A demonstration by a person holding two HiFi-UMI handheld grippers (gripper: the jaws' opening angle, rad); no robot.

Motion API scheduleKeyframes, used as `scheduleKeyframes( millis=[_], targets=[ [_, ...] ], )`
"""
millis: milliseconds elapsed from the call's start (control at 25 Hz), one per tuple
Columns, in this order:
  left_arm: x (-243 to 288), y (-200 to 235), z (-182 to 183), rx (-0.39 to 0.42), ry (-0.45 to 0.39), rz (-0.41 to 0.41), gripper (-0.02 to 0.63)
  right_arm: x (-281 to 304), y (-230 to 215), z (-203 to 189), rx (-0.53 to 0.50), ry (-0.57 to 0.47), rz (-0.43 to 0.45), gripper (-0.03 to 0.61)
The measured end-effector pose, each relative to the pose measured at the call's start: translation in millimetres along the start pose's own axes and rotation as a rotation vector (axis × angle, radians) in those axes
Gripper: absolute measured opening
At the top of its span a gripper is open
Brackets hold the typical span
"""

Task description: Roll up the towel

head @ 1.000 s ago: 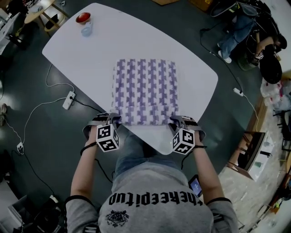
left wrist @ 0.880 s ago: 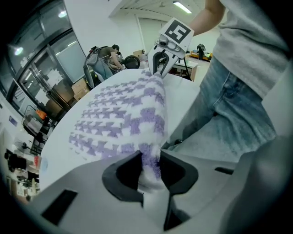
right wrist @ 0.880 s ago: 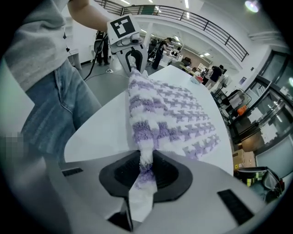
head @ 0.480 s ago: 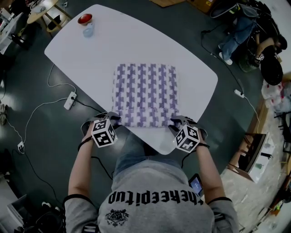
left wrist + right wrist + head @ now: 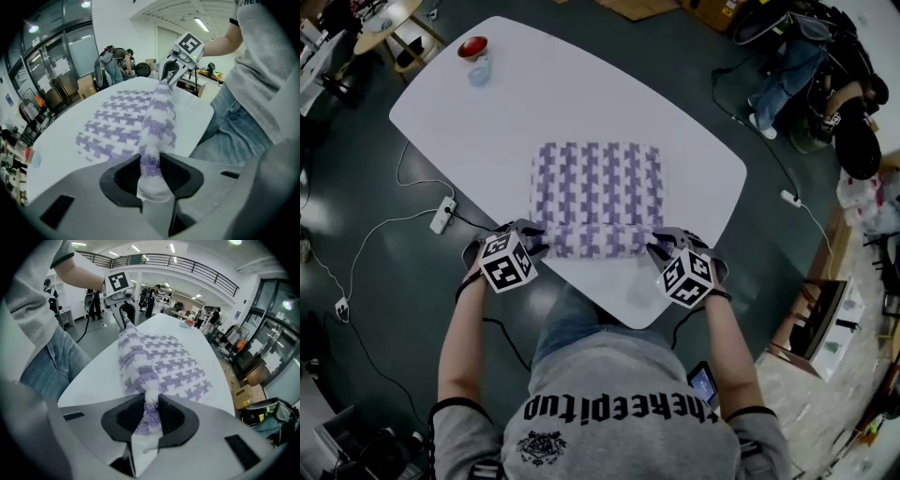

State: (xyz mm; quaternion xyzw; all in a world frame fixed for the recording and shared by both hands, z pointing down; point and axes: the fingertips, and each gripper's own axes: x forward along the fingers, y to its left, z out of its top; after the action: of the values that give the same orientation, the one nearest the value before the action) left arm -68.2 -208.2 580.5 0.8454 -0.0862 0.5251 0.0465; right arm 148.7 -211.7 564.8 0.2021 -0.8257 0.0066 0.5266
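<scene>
Left hand-held gripper pinches one end of the towel's rolled near edge, its jaws opening; right hand-held gripper clamps the other end. Rolling looks just begun: flat cloth lies ahead of both on the desk. Next likely calls for re-gripping and turning both ends forward evenly.

- Head view: dim and bluish, dark at the corners; the white desk is the brightest area.
- Gripper views: bright under ceiling strip lights, strongly fisheye-bent, black at the rims; the towel is blurred nearest each lens.
</scene>
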Motion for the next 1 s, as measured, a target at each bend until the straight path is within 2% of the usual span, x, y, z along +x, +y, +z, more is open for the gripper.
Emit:
scheduleKeyframes(
  millis=[320, 680, 1000],
  targets=[
    [10.9, 33.1, 2.1, 0.038, 0.032, 0.052, 0.114, 20.2, -26.6, 1.9, -0.030, 0.036, -0.065, 0.078],
    [34.8, 62.2, -2.4, 0.050, 0.046, 0.055, 0.114, 55.3, -48.9, -2.9, -0.078, 0.107, -0.091, 0.078],
    [24.5, 50.1, -0.7, 0.070, 0.059, 0.076, 0.114, 47.9, -37.5, 2.3, -0.117, 0.136, -0.100, 0.078]
  ],
)
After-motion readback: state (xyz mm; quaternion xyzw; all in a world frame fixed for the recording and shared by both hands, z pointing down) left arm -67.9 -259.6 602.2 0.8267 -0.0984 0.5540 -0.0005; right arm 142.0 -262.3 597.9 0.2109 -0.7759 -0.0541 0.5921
